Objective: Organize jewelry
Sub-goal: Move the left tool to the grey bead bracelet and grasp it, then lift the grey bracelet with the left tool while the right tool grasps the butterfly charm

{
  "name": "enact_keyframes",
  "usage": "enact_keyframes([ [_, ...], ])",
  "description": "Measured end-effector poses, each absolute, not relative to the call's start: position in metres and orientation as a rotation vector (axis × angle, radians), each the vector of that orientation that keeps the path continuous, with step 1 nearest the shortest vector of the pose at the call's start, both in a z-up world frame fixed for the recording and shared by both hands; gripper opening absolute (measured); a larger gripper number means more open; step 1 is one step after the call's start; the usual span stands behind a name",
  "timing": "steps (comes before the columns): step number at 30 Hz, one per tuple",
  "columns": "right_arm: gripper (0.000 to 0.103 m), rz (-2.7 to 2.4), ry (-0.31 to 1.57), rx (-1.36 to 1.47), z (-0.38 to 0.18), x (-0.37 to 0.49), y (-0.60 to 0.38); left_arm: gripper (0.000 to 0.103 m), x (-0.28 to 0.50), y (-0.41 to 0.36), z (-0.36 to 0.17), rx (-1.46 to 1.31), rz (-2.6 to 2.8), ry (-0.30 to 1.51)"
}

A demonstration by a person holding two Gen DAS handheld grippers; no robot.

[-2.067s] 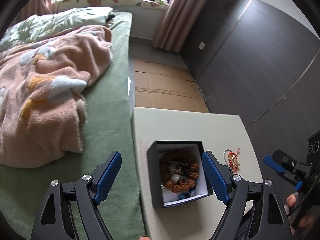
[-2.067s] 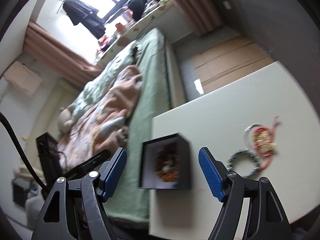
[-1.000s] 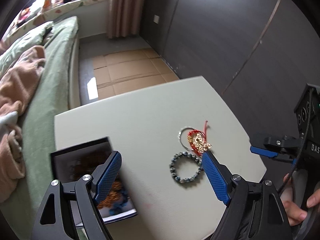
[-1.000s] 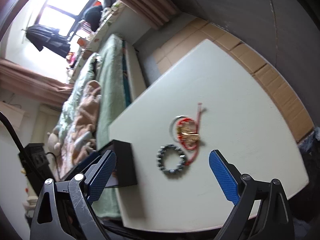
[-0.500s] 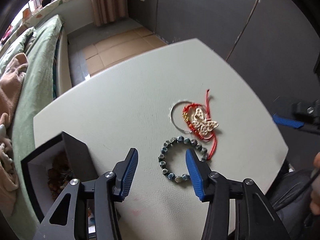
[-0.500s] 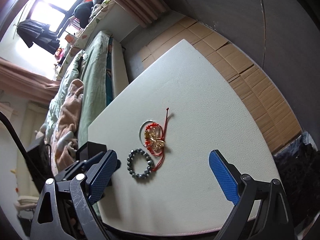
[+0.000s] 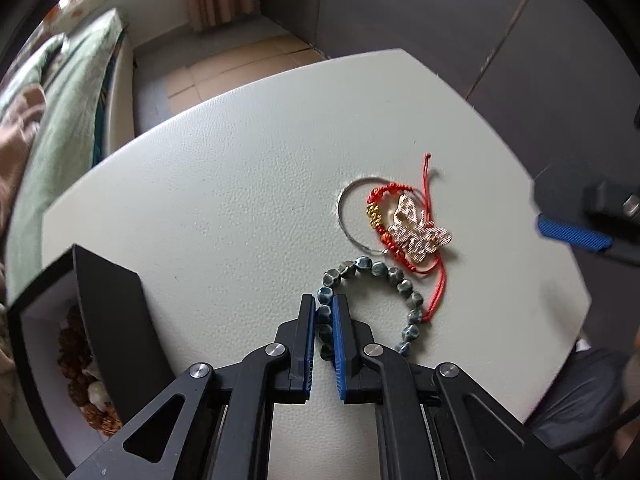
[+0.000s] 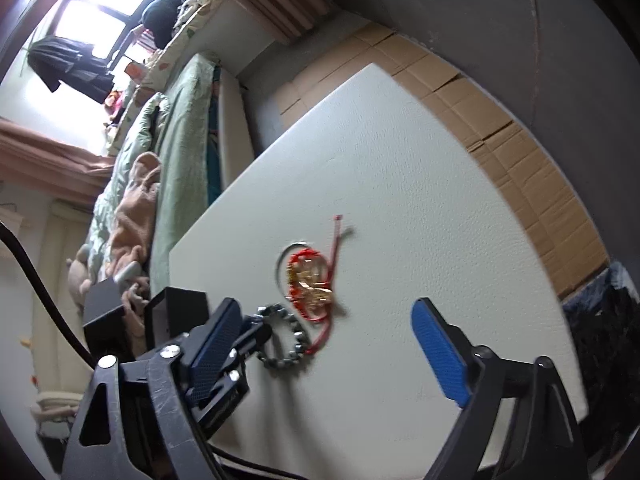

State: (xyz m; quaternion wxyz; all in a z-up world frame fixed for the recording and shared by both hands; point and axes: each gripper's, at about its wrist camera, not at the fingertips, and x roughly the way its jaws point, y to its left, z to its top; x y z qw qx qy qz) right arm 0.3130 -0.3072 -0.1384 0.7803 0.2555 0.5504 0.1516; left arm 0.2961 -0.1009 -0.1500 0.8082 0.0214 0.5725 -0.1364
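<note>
On the pale leather-textured table (image 7: 224, 184), the left gripper (image 7: 323, 320) pinches the grey-blue beaded bracelet's (image 7: 400, 280) near-left side, while the right gripper (image 8: 320, 344) hovers wide open, holding nothing.

left gripper (image 7: 324, 312) clamped, right gripper (image 8: 320, 344) agape

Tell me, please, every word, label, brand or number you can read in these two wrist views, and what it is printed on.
None can be read.
Left gripper, shut on the grey beaded bracelet: no marking visible.
Right gripper, open: no marking visible.
Black jewelry box: plain walls, no label in view.
Butterfly charm on the red cord bracelet: pattern only, no letters.
</note>
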Motion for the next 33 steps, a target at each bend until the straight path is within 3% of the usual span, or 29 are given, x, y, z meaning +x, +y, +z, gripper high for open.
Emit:
enact_keyframes([
  [1,0.084,0.321,1.188,0.549,-0.139,0.313,-0.305,0.009,0.296,-0.099,-0.147,0.039,-0.290,1.215],
  [3,0.068,0.311,1.192,0.557,-0.142,0.315,-0.302,0.009,0.296,-0.095,-0.137,0.018,-0.291,1.185],
  [14,0.047,0.286,1.224,0.435,-0.159,0.328,-0.271,0.009,0.298,-0.064,-0.097,-0.133,-0.301,1.085],
  [22,0.040,0.250,1.227,0.284,-0.162,0.332,-0.246,0.009,0.297,-0.041,-0.077,-0.213,-0.299,1.025],
  [26,0.021,0.221,1.232,0.199,-0.164,0.332,-0.238,0.009,0.294,-0.033,-0.069,-0.236,-0.301,1.005],
  [29,0.015,0.227,1.227,0.171,-0.162,0.330,-0.234,0.009,0.294,-0.029,-0.066,-0.251,-0.300,0.993],
  [33,0.014,0.249,1.219,0.210,-0.156,0.324,-0.237,0.009,0.290,-0.023,-0.059,-0.267,-0.300,0.976],
])
